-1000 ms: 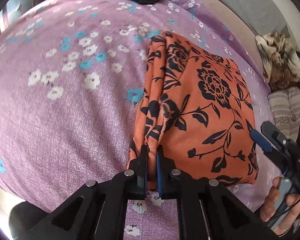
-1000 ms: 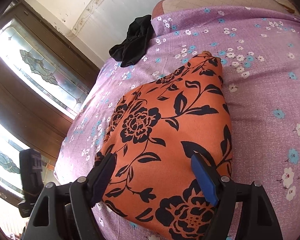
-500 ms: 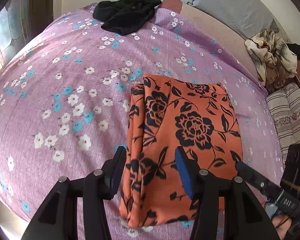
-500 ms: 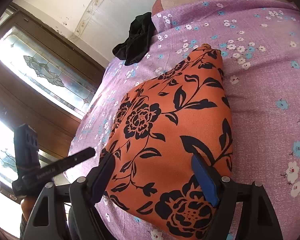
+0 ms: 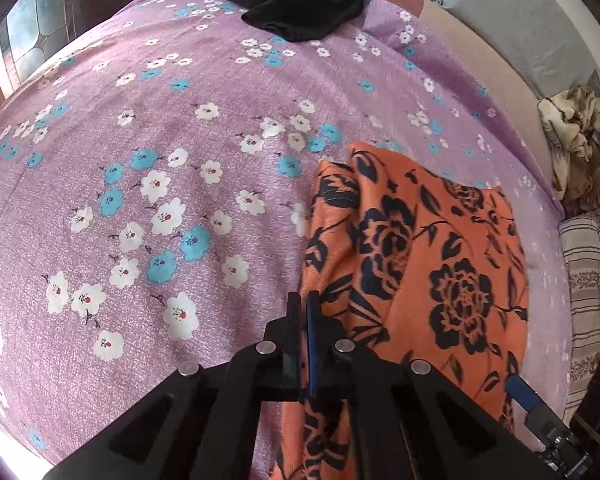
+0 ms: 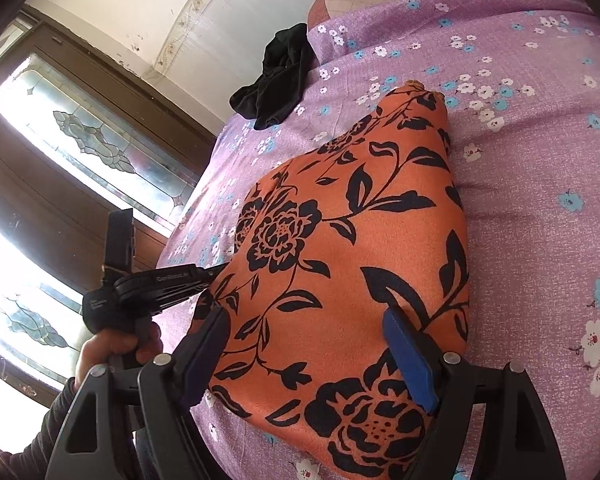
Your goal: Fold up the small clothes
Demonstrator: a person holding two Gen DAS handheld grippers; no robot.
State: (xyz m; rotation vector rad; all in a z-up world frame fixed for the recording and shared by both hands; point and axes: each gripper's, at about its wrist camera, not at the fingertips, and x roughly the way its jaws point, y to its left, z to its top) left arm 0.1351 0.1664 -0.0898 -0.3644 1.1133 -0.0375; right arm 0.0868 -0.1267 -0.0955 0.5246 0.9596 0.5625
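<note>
On the purple bedsheet (image 5: 148, 168), near its front edge, the folded orange cloth (image 5: 428, 264) lies with its left edge pinched in the closed left gripper (image 5: 302, 316), which should lift it evenly while the right gripper (image 6: 304, 344) hovers spread wide.
</note>
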